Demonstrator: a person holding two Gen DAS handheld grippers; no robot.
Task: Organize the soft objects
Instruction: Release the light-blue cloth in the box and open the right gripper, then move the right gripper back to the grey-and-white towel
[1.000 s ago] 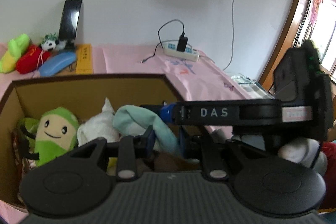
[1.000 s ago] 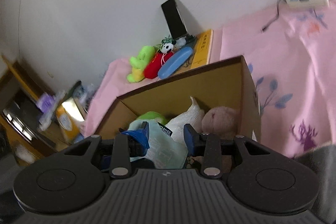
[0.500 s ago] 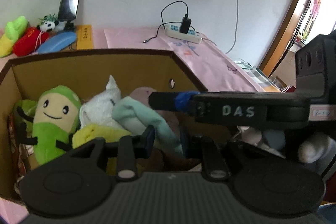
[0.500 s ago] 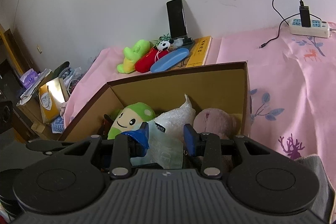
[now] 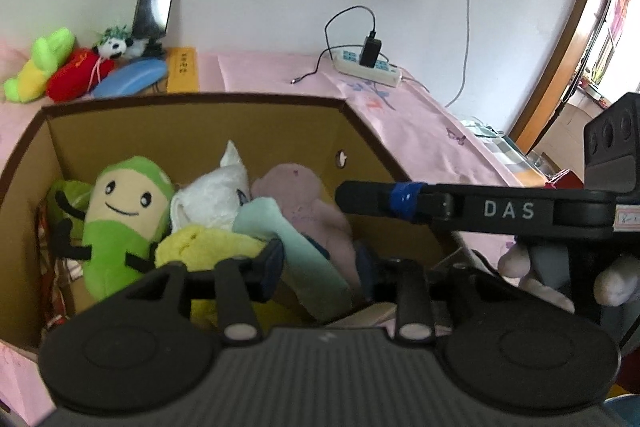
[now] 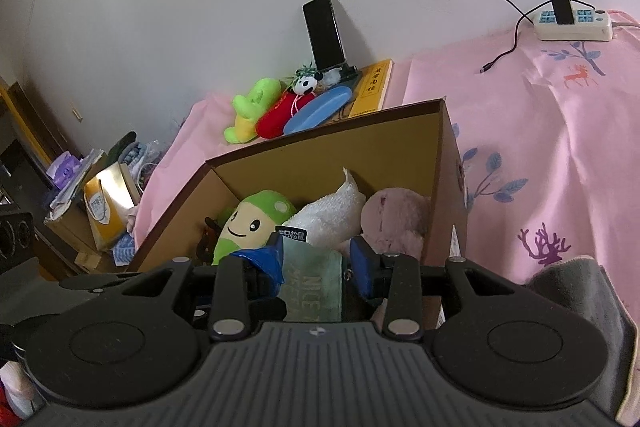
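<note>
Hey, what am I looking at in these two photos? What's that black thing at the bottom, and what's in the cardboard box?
There is no robot here. A person holds a pair of hand-held tongs in each hand, and each has a fisheye camera on it. The black shape at the bottom of each picture is the tool's own body. One picture looks along the left tongs, the other along the right tongs. Both point into a cardboard box on a pink tablecloth. Inside are a smiling green plush, a white plush, a pink plush and a yellow plush. A mint towel shows between both pairs; whether either grips it, I cannot tell.
</note>
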